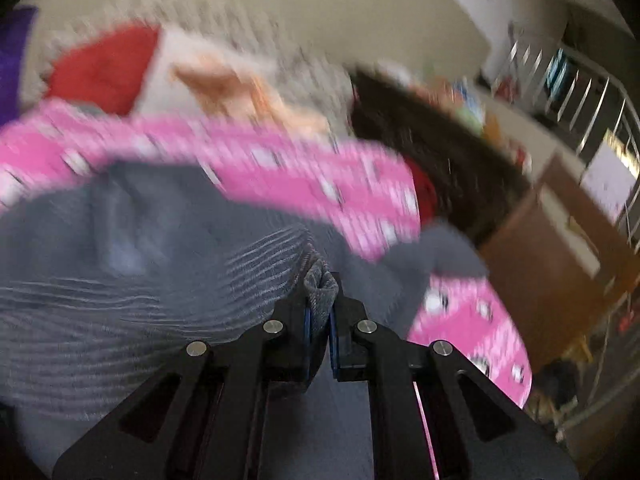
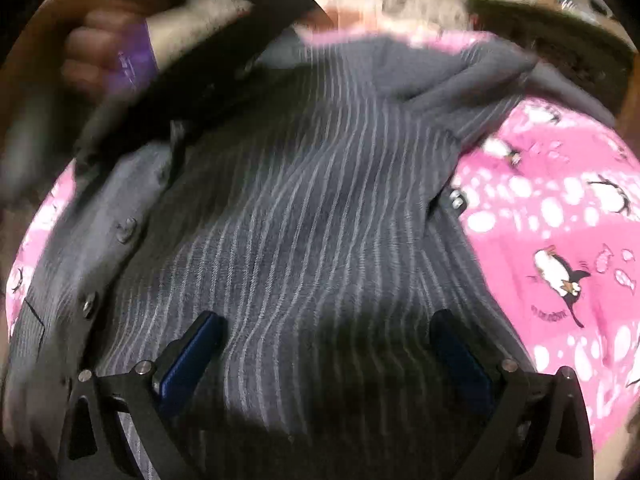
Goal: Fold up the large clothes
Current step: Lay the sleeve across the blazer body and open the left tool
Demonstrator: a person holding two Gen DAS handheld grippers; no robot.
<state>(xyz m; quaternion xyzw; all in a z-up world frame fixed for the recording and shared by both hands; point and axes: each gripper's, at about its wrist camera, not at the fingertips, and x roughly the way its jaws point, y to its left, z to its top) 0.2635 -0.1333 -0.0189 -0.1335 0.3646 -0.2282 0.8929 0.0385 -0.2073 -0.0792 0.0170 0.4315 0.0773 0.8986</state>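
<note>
A grey pinstriped button-up shirt (image 2: 304, 208) lies spread over a pink penguin-print blanket (image 2: 560, 240). My left gripper (image 1: 319, 300) is shut on a bunched fold of the shirt (image 1: 160, 248), and the cloth trails away to the left in the blurred left wrist view. In the right wrist view my right gripper (image 2: 324, 340) hovers just over the shirt's striped middle with its blue fingers (image 2: 188, 360) wide apart and nothing between them. The left gripper's black body (image 2: 192, 80) and the hand (image 2: 100, 56) that holds it show blurred at the upper left.
Red (image 1: 108, 68) and orange (image 1: 224, 84) cloth lie beyond the blanket (image 1: 280, 168). A dark piece of furniture (image 1: 432, 148), a brown wooden cabinet (image 1: 552, 248) and a metal rack (image 1: 580, 92) stand to the right. Shirt buttons (image 2: 126, 230) run down the left placket.
</note>
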